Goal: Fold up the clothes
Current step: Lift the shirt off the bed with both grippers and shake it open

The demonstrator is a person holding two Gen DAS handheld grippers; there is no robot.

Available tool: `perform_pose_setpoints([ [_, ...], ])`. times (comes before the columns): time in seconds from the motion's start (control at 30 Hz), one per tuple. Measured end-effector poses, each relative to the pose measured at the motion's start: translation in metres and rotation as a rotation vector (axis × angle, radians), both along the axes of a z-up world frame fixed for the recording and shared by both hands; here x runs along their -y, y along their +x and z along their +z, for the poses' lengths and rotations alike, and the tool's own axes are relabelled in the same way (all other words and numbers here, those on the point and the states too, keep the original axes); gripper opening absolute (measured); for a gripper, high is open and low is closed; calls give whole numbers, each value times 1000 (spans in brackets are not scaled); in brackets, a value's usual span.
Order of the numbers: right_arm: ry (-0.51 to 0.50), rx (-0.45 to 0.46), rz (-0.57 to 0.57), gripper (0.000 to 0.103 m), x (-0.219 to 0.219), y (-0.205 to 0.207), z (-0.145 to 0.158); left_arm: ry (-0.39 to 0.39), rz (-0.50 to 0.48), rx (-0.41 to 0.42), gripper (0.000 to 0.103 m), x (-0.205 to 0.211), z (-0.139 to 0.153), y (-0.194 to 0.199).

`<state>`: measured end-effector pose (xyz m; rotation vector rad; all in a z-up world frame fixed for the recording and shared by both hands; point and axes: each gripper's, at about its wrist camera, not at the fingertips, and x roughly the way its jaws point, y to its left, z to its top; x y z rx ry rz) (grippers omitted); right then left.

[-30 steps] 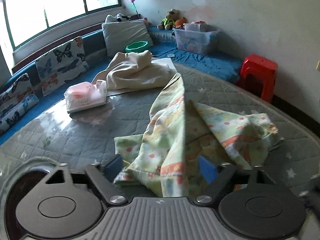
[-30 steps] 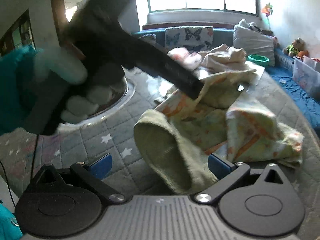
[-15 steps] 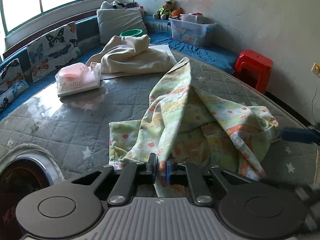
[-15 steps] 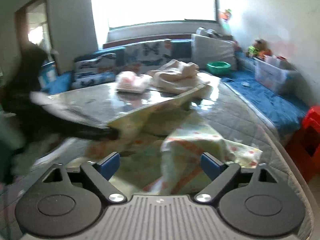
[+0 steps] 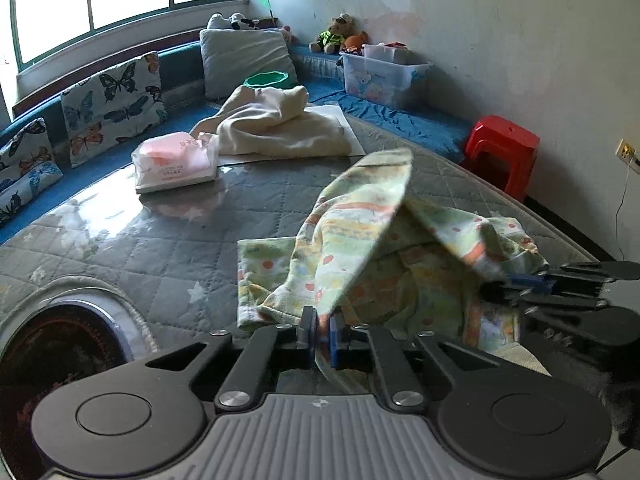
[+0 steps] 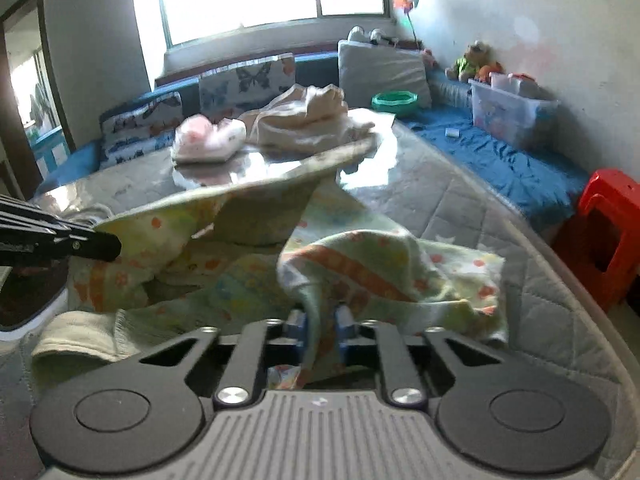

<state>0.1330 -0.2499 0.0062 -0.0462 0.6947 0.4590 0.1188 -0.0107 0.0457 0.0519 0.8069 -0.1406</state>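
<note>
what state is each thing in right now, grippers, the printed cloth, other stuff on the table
left gripper: shut on the printed cloth
right gripper: shut on the printed cloth
printed cloth: crumpled, unfolded, partly lifted
cream garment: bunched in a heap
tissue pack: lying flat
storage bin: open, no lid visible

Grey quilted, star-patterned tabletop (image 5: 168, 248) under a glossy cover. Directly on it: crumpled printed garment (image 5: 360, 248) at centre, pink tissue pack (image 5: 176, 162) at 11 o'clock, cream cloth (image 5: 276, 128) at 12 o'clock.
</note>
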Motion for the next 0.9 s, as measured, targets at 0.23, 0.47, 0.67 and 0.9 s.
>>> perform_pose_setpoints([
  [0.23,57,62,14,4,19,-28,28,-16,-12,32,7,-4,12,-25],
  [0.47,116,83,73,4,31,-67,51,-30,-12,38,7,-16,18,-59],
  [0.67,142,104,85,4,34,-77,67,-73,-1,60,7,-26,31,-74],
  [0.9,154,182,69,3,21,-46,95,-93,61,132,6,-40,61,-45],
])
